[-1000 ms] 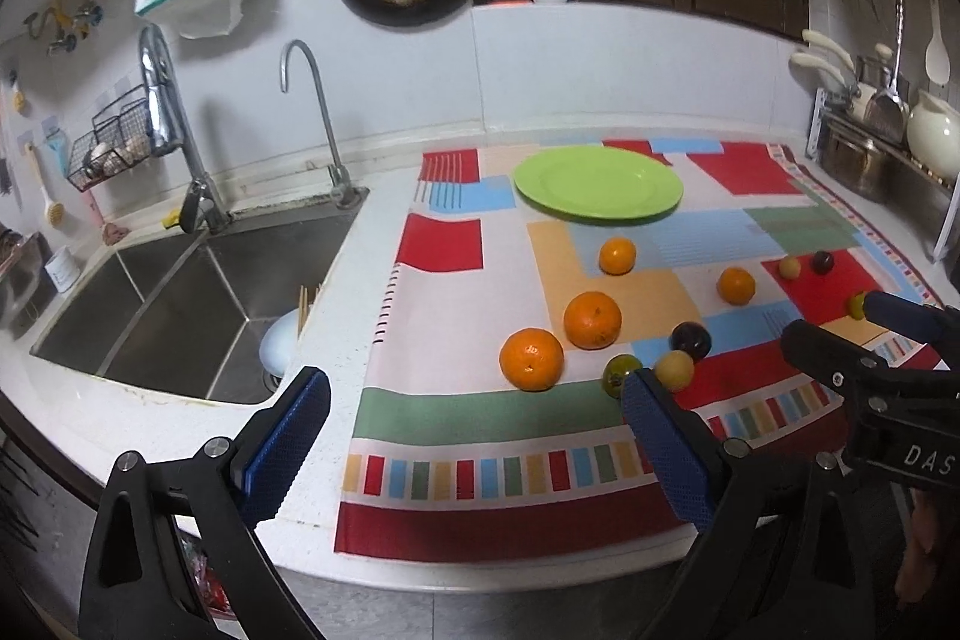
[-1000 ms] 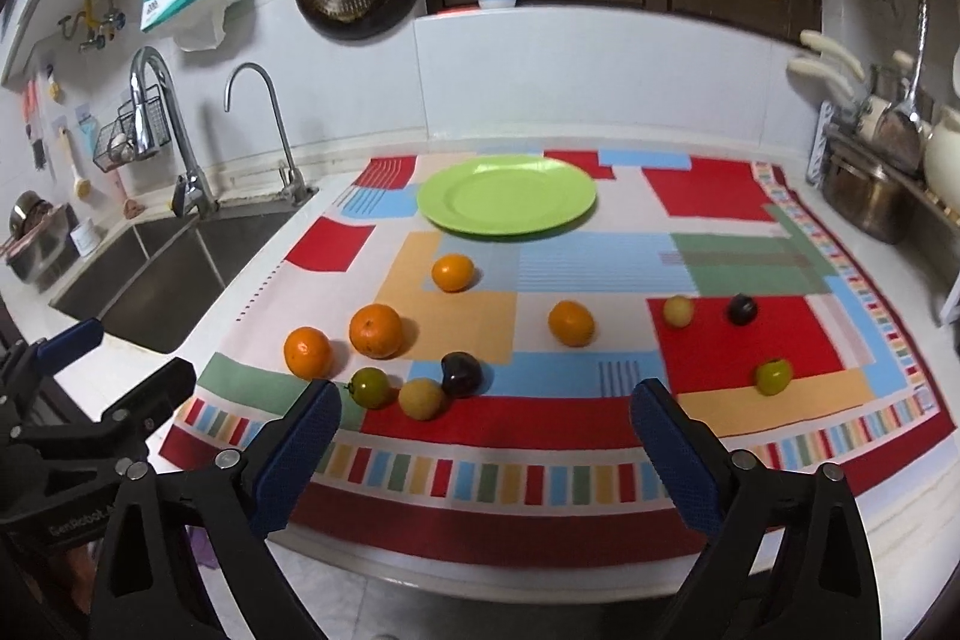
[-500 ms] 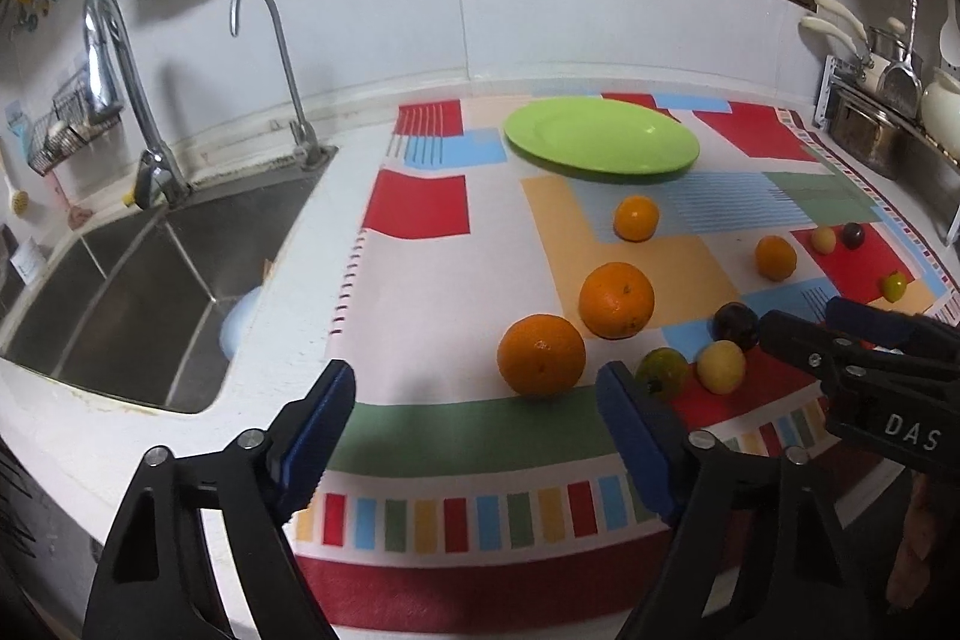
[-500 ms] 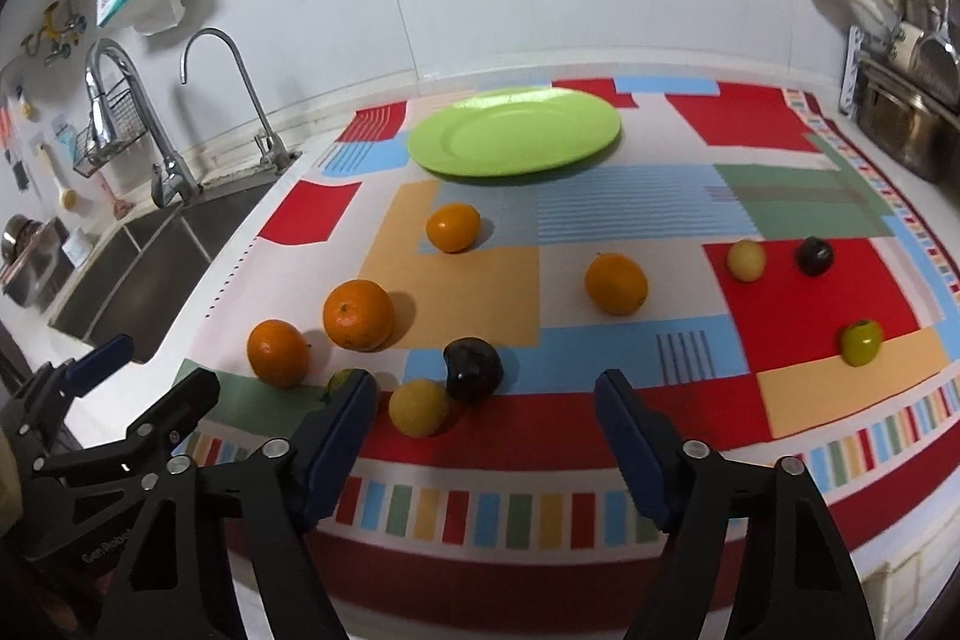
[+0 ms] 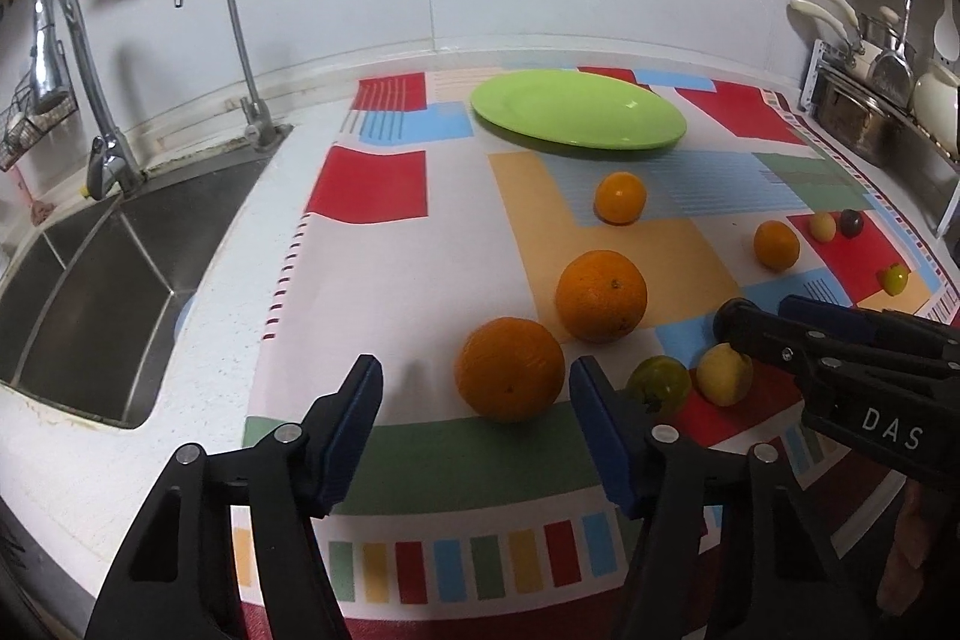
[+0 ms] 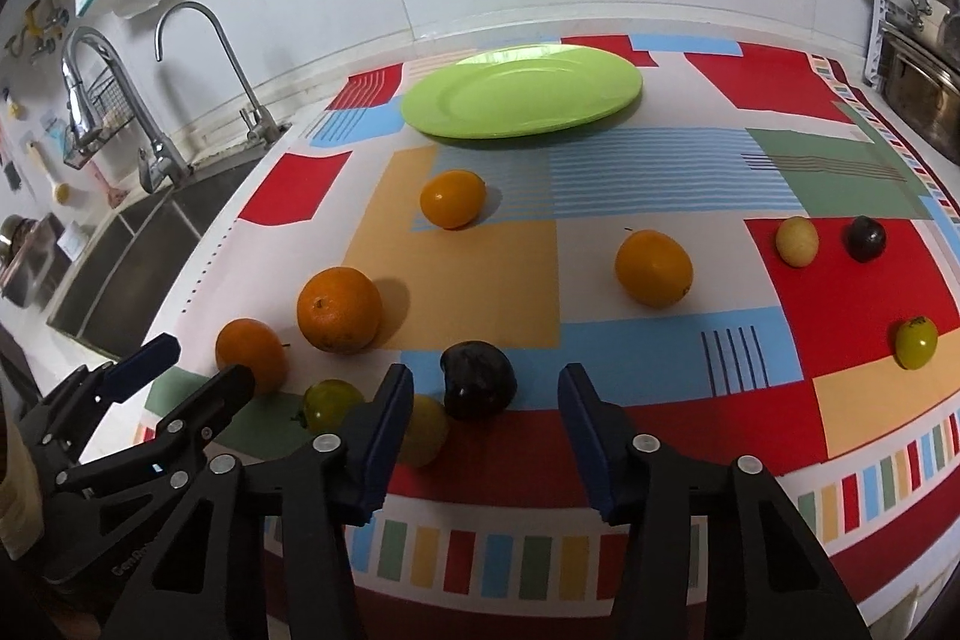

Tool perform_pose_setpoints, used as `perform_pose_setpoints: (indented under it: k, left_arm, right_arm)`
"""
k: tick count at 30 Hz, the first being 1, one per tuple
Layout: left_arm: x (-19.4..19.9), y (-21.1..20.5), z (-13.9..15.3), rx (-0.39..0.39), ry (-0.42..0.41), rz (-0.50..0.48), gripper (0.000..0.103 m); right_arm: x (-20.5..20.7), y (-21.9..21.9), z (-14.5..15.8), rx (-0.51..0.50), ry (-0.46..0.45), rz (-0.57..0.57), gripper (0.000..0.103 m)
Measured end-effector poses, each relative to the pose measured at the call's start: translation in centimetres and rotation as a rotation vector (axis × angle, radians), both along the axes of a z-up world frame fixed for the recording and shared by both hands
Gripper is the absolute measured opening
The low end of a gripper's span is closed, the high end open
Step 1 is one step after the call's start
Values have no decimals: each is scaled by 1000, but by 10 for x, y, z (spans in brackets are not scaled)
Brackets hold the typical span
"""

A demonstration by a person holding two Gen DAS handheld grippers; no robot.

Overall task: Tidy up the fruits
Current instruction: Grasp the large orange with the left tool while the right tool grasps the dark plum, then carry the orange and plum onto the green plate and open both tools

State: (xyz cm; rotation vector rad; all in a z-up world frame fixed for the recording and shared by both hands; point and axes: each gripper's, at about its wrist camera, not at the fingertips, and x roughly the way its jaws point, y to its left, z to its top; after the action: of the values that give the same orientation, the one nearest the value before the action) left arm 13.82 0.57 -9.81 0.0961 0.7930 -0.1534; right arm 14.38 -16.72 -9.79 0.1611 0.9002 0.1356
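In the left wrist view my left gripper [image 5: 477, 400] hovers low over the patchwork cloth. Its jaws are closing around the nearest orange [image 5: 510, 367], and the pads stand clear of it. A second large orange [image 5: 601, 295] lies just beyond. In the right wrist view my right gripper [image 6: 485, 406] is closing its jaws around a dark plum [image 6: 479, 379] without touching it. A yellow fruit [image 6: 426, 430] and a green fruit [image 6: 330, 403] lie to the plum's left. The green plate [image 6: 519, 91] at the back of the cloth holds nothing.
Two small oranges [image 6: 453, 198] [image 6: 653, 268] lie mid-cloth. A yellow fruit [image 6: 797, 241], a dark plum [image 6: 866, 238] and a green fruit [image 6: 916, 342] sit on the right. A steel sink [image 5: 90, 292] with taps is left, and a dish rack [image 5: 870, 118] far right.
Both grippers have come forward and down toward the near row of fruit. Their jaws have narrowed, the left around the orange and the right around the dark plum.
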Motion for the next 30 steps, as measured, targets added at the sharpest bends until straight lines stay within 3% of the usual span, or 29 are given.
perform_pose_setpoints:
  k: [11,20,30]
  left_arm:
    - [9,-6,-6,-38,46,-37,41]
    - [9,-8,-6,-27,44,-35,41]
    - [3,-7,9,-31,25,-31,41]
  right_arm:
    - [8,2,-2,30,30,18,36]
    - [10,1,-3,20,44,29,30]
    - [6,3,13,3,-20,59,29]
